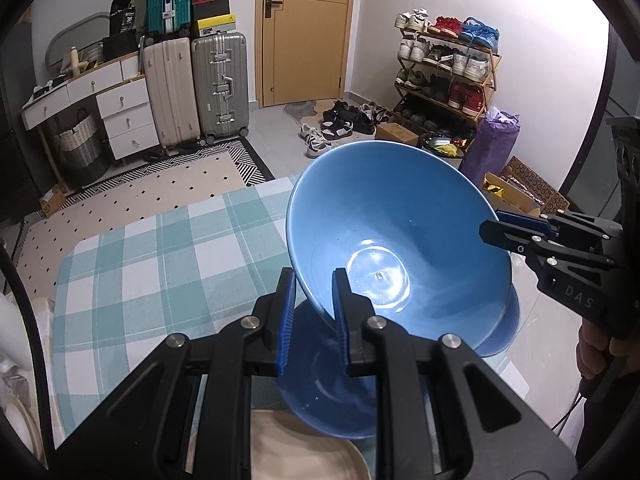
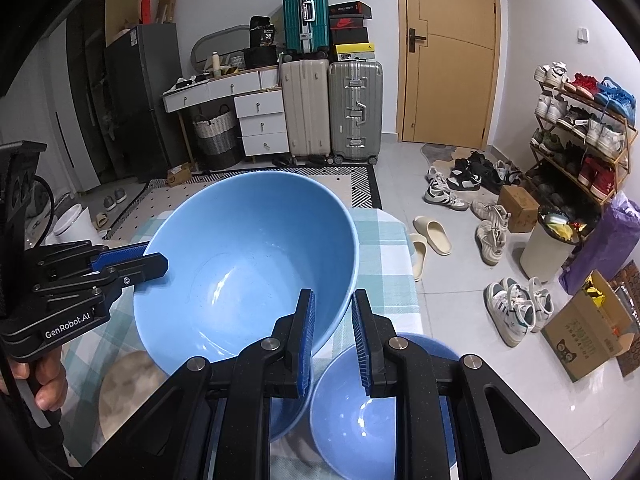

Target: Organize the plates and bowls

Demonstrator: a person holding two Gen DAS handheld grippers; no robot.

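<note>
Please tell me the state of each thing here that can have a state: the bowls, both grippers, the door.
Large bowl: lifted, tilted, held at opposite rims by both grippers.
Left gripper: shut on the large bowl's rim.
Right gripper: shut on the large bowl's rim.
Small bowl: upright, empty, not held.
Second bowl: under the large bowl, not held.
Beige plate: flat on the table.
Door: closed.
</note>
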